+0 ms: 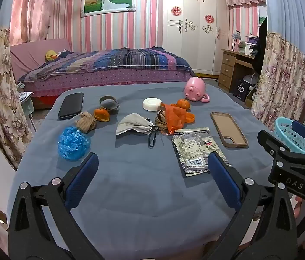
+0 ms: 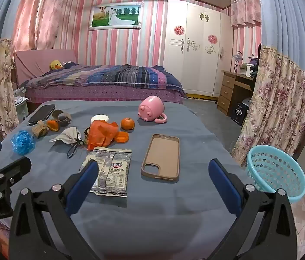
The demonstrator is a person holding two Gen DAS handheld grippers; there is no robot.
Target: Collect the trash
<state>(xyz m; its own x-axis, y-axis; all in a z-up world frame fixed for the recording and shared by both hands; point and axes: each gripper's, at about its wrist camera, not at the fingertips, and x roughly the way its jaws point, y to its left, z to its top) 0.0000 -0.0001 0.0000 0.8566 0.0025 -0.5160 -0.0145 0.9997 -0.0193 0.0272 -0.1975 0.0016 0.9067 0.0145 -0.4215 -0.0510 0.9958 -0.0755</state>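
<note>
A table under a grey-blue cloth holds litter: a silver snack wrapper, a crumpled blue plastic cover, a grey face mask, an orange plastic bag, orange peel and crumpled brown paper. A light blue basket sits past the table's right edge. My left gripper is open and empty above the near cloth. My right gripper is open and empty, its left finger over the wrapper.
Also on the table: a black phone, a brown phone case, a pink pig mug, a whole tangerine, a white round lid and a tape roll. A bed stands behind.
</note>
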